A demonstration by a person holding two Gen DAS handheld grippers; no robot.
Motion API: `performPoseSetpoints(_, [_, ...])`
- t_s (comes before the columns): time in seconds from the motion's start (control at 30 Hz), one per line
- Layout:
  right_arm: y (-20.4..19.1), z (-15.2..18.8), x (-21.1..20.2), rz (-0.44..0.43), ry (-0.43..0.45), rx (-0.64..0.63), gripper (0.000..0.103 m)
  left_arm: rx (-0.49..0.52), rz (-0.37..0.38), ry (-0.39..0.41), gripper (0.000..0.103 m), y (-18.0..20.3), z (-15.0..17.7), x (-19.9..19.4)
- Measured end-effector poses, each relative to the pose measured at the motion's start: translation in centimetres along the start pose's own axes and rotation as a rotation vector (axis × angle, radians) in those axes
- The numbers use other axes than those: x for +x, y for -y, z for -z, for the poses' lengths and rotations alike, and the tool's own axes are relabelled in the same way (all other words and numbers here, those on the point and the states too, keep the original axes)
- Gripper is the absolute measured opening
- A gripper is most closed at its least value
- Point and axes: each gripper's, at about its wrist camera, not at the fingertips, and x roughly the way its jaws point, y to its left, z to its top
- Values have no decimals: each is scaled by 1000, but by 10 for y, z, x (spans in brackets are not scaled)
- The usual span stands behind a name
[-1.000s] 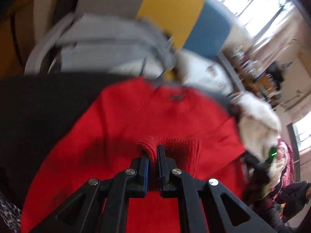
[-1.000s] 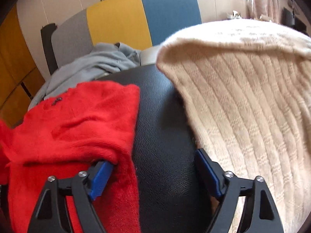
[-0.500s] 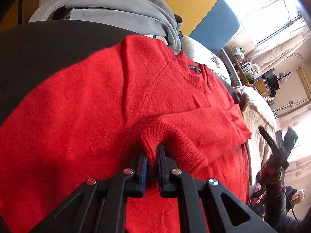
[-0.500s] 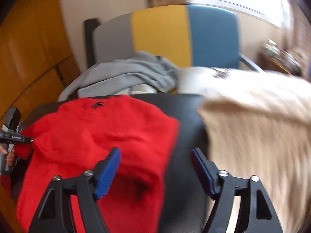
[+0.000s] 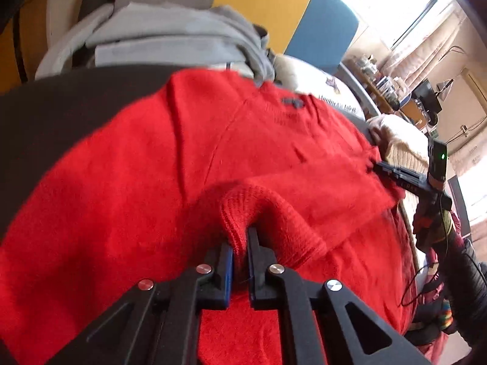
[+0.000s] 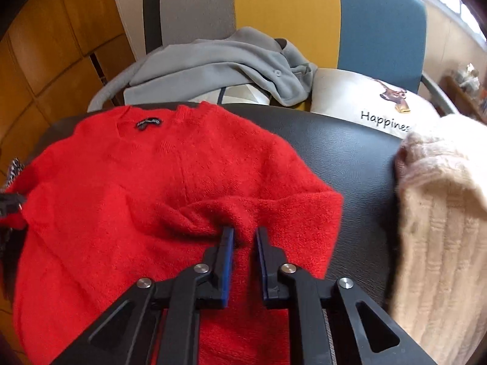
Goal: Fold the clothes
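Observation:
A red knit sweater point(image 5: 152, 167) lies spread on a black leather surface point(image 6: 350, 152), neck label towards the far side. My left gripper point(image 5: 240, 243) is shut on the ribbed sleeve cuff point(image 5: 243, 210), which is lifted and laid over the sweater's body. In the right wrist view the same red sweater point(image 6: 152, 167) fills the middle. There my right gripper point(image 6: 244, 238) is shut on a bunched fold of its right side. The right gripper point(image 5: 395, 173) also shows at the sweater's right edge in the left wrist view.
A cream ribbed sweater point(image 6: 441, 213) lies just right of the red one. Behind are a grey garment point(image 6: 219, 64) and a white cushion point(image 6: 365, 103) on a grey, yellow and blue chair point(image 6: 289, 15). A person's sleeve point(image 5: 465, 273) is at the right.
My right gripper moved left over the red sweater and closed from wide open onto a fold of it. My left gripper kept its hold on the cuff.

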Motion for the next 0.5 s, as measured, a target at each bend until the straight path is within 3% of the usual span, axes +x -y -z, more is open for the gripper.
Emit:
performPoseSetpoints(0.1, [2,-4,-9,33,33,14,11,16,-43,56,6,4,-13,-9])
performPoseSetpoints(0.27, [17,-8,-18,100,88,90,12,33,-166,19,11,3,-35,3])
performPoseSetpoints(0.3, [18,-7,-16,121,80,91,21,1,-174,-4,17,-3,-38,9])
performPoseSetpoints(0.37, [23,-3,-10,127,51,112,37,-55,-187,1,18,-11,-39,12])
performPoseSetpoints(0.5, [28,5,-26,65,102,136,40,-155,-178,89,18,-26,-33,-4])
